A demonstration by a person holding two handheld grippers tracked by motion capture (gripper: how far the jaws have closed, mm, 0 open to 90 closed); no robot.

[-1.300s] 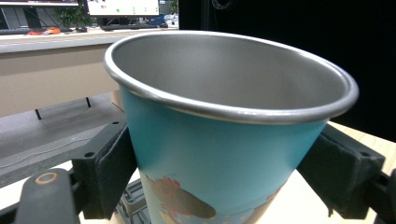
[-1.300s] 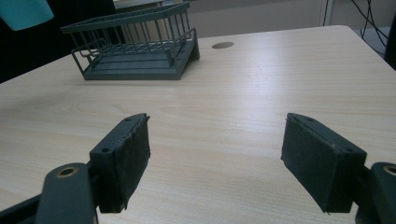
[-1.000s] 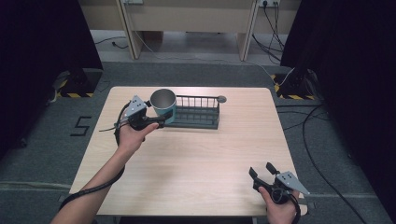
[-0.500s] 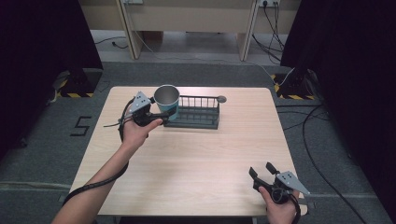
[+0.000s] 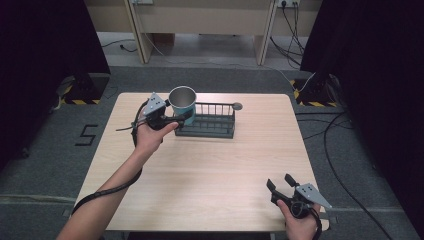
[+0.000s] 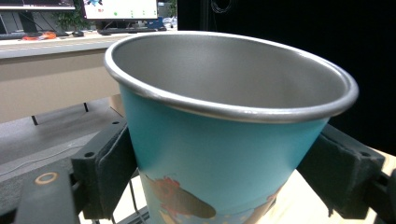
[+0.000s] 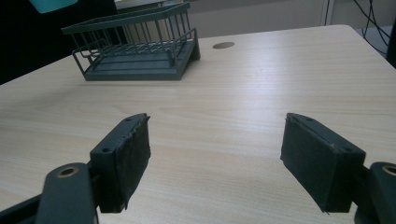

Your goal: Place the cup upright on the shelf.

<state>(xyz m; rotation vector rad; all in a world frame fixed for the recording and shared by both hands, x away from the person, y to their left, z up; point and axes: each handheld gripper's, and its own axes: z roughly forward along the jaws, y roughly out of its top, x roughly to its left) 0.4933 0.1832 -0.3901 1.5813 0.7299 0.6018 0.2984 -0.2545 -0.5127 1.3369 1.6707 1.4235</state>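
Note:
A teal cup (image 5: 182,102) with a bare metal inside and rim is held above the left end of a dark wire rack (image 5: 210,121) at the back of the table. My left gripper (image 5: 176,120) is shut on the cup, one pad on each side of its wall. In the left gripper view the cup (image 6: 219,135) stands upright between the jaws, a coloured print low on its side. My right gripper (image 5: 281,182) stays open near the table's front right edge, and between its fingers (image 7: 215,158) lies only bare wood.
The wooden table (image 5: 210,170) has a round cable hole (image 5: 237,106) behind the rack's right end. In the right gripper view the rack (image 7: 135,46) stands far ahead on the left. Dark curtains and floor cables surround the table.
My left gripper has carried the cup a little to the right, from beside the rack's left end to over it. The right gripper has not moved.

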